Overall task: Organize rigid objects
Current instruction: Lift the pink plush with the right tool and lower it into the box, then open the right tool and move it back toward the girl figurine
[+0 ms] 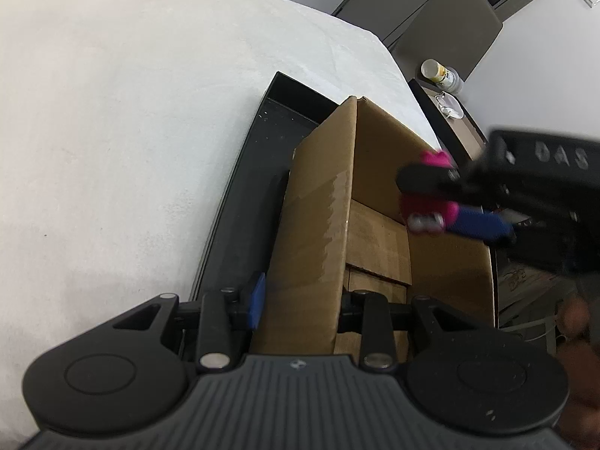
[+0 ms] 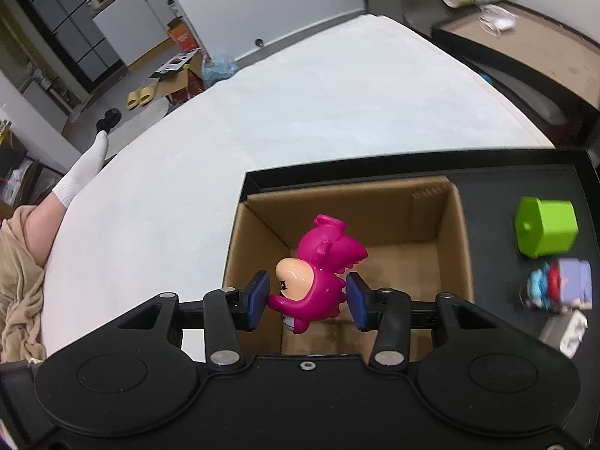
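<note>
Currently: right hand-held gripper (image 2: 307, 302) clamped on a pink toy figure (image 2: 318, 273), blue pads (image 2: 258, 300) pressing both sides of it. Toy held above the open cardboard box (image 2: 446, 202), over its inner floor, not touching the walls. Peach-coloured face of the toy turned toward the left pad, pink crest pointing away from the camera.

Left hand-held gripper (image 1: 300, 307) closed on the near wall of the cardboard box (image 1: 318, 202): one finger outside the wall, one inside, wall pinched between them. Blue pad (image 1: 257, 303) visible on the outer side only.

Box standing inside a black tray (image 2: 412, 167), against its left end. Tray resting on a surface covered with white cloth (image 2: 262, 120); bench or bed, cannot tell.

Remaining in the tray, right of the box: green block (image 2: 545, 227), a small blue, red and lilac toy (image 2: 558, 287) just below it, blurred, and a grey-and-white item (image 2: 566, 332) nearest the camera, identity unclear.

Seen from the left wrist: right hand-held gripper (image 1: 431, 195) entering from the right with the pink toy figure (image 1: 435, 159) over the box opening, image blurred.
</note>
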The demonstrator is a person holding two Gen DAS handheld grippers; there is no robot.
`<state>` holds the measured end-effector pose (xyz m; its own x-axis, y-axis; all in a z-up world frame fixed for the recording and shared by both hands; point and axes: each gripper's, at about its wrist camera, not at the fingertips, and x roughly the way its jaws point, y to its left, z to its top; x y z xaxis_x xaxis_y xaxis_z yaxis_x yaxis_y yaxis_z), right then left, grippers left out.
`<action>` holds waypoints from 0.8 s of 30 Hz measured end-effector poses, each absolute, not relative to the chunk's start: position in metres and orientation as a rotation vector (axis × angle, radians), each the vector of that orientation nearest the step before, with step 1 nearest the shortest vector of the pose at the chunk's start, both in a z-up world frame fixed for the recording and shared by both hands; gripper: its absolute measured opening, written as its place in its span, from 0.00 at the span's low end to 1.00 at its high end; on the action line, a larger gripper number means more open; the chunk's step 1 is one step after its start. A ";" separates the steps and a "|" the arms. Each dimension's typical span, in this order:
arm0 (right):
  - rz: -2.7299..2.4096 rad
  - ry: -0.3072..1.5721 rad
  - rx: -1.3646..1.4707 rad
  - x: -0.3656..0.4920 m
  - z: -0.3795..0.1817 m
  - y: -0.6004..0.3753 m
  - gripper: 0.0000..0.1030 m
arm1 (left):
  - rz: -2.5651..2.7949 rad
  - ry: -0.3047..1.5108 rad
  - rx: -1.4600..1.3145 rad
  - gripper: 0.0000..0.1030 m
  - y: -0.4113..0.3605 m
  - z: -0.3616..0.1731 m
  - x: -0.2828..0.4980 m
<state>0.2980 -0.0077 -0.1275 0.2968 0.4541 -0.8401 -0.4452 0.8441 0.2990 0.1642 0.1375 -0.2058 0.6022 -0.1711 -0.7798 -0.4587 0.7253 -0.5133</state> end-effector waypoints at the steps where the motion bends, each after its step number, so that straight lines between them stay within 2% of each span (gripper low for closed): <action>1: 0.606 1.115 0.008 0.299 -0.128 -0.005 0.44 | 0.189 0.932 -0.765 0.31 0.137 -0.206 0.164; 4: 0.612 1.128 0.006 0.304 -0.134 -0.001 0.48 | 0.191 0.935 -0.756 0.31 0.136 -0.205 0.166; 14: 0.596 1.146 0.020 0.298 -0.133 -0.024 0.48 | 0.200 0.941 -0.748 0.31 0.134 -0.205 0.168; 24: 0.535 1.070 0.045 0.290 -0.100 -0.080 0.62 | 0.228 0.956 -0.726 0.31 0.127 -0.201 0.172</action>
